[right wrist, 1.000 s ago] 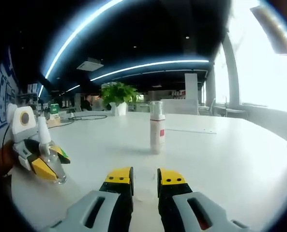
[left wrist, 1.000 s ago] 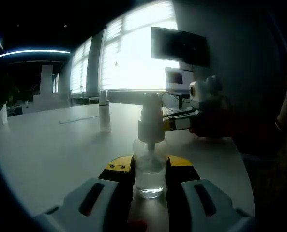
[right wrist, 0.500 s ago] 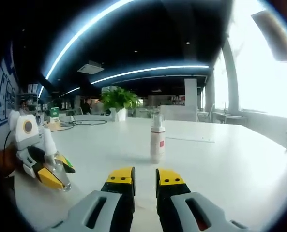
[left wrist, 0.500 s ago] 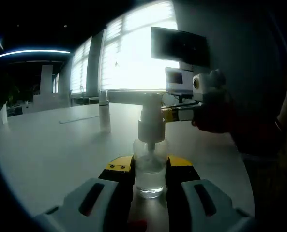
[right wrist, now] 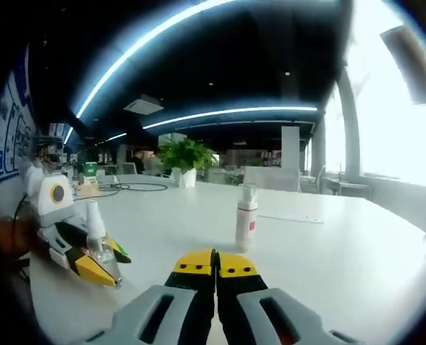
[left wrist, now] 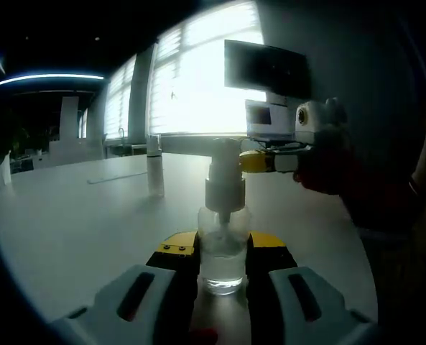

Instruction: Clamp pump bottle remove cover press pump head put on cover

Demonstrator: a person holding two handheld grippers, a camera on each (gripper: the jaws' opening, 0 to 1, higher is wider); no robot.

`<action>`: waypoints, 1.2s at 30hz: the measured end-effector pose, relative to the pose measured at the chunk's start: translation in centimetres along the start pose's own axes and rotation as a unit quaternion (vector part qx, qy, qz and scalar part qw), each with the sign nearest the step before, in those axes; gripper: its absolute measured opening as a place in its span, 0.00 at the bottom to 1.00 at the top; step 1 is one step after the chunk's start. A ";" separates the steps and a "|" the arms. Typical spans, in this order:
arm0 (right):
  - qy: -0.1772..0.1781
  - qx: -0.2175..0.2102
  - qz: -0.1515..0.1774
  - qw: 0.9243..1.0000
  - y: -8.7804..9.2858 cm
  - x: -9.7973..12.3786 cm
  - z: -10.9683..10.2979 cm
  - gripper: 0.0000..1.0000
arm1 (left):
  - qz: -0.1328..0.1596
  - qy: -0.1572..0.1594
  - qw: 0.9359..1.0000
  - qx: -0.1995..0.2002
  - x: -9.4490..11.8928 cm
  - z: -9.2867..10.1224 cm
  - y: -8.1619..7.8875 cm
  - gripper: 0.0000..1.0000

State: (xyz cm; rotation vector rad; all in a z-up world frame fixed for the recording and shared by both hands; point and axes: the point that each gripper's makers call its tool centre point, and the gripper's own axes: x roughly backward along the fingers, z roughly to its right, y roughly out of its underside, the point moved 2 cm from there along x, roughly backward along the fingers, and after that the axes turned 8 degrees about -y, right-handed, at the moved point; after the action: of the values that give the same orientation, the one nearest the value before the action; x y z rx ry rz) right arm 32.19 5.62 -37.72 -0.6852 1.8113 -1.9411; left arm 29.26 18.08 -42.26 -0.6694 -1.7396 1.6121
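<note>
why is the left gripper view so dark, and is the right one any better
Left gripper view: the bright window backlights the scene, leaving the pump bottle dim. Right gripper view: the table is evenly lit, but straight ceiling lights bend into arcs from fisheye distortion.

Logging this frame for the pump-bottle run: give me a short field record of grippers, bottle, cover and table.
left gripper: shut on pump bottle, bottle upright on white table
right gripper: jaws shut, nothing between them, raised beside the pump head
cover: off the pump head; where it lies cannot be told
second bottle: upright, farther back on the table, untouched
potted plant: far end of table
</note>
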 end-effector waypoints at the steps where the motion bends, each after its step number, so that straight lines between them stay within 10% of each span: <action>1: -0.003 0.002 0.000 1.000 -0.1 0.0 -0.3 0.00 | 0.000 0.000 1.000 0.000 0.0 0.0 0.0 0.16; 36: -0.073 0.022 -0.014 0.997 2.4 0.4 -5.1 0.00 | 0.000 0.000 1.000 0.000 0.0 0.1 0.1 0.16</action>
State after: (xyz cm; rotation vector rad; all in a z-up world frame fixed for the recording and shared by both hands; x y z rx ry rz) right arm 28.67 9.29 -40.24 -0.8176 1.6745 -1.8908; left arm 29.17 18.04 -42.32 -0.6695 -1.7400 1.6127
